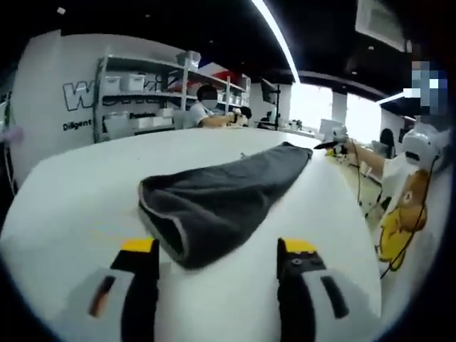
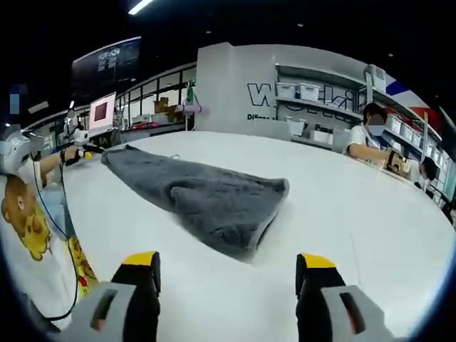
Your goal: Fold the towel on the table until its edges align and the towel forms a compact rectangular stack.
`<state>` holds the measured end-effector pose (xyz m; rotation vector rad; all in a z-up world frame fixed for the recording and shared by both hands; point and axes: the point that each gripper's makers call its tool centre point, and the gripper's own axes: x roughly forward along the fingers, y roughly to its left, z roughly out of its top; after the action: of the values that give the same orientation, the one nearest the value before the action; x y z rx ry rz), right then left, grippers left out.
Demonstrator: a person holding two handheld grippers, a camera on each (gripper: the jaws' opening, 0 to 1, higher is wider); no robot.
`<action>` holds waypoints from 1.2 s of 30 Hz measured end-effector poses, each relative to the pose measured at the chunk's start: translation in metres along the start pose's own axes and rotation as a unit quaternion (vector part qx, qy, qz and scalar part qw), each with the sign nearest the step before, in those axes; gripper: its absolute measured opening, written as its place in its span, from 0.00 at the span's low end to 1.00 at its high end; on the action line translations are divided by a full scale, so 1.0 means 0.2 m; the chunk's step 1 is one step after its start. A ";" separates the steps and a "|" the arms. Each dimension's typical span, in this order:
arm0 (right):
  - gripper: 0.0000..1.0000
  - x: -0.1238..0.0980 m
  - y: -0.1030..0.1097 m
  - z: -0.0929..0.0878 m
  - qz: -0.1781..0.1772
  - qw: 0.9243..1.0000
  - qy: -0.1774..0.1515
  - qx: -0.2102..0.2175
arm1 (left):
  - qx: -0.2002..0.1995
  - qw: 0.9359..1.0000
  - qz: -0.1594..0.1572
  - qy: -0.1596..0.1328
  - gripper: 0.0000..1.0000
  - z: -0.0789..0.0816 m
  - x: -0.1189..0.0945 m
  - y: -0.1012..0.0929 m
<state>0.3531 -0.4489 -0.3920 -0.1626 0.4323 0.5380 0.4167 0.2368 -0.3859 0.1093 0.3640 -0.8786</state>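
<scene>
one grey towel (image 1: pixel 221 196) lies lengthwise, stretching away across the table (image 1: pixel 85 206).

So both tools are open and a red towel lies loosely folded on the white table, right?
Not quite: the towel is dark grey, not red, as the left gripper view shows. It does lie loosely folded on the white table, and both tools, left tool and right tool, are open.

Shelves of white bins (image 2: pixel 306 91) line the lettered wall (image 1: pixel 50 100) — a seated person (image 2: pixel 367 142) works nearby.
</scene>
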 end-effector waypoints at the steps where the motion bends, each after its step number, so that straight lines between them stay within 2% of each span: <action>1: 0.76 0.01 0.00 0.00 0.004 1.000 -0.002 0.002 | 0.000 1.000 -0.001 0.000 0.69 0.00 0.01 0.00; 7: 0.66 0.10 -0.02 -0.02 0.009 1.000 0.010 0.000 | 0.001 1.000 -0.010 0.009 0.63 -0.01 0.04 -0.01; 13: 0.58 0.16 -0.04 0.00 0.008 1.000 -0.003 -0.006 | 0.004 1.000 -0.023 0.013 0.56 -0.01 0.05 -0.04; 18: 0.39 0.17 -0.07 -0.01 0.017 1.000 -0.011 -0.006 | 0.004 1.000 -0.026 0.016 0.47 0.00 0.04 -0.05; 21: 0.29 0.18 -0.06 -0.01 0.024 1.000 -0.011 -0.004 | 0.001 1.000 -0.024 0.016 0.40 0.00 0.04 -0.05; 29: 0.11 0.17 -0.07 0.00 0.019 1.000 -0.016 -0.018 | 0.002 1.000 -0.016 0.021 0.22 0.00 0.04 -0.02; 36: 0.06 0.17 -0.08 0.00 0.002 0.999 -0.003 -0.041 | 0.002 1.000 0.005 0.030 0.09 -0.02 0.01 0.05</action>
<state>0.3877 -0.4474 -0.4053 -0.2398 0.4042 0.5597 0.4243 0.2423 -0.3904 0.1415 0.4165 -0.8669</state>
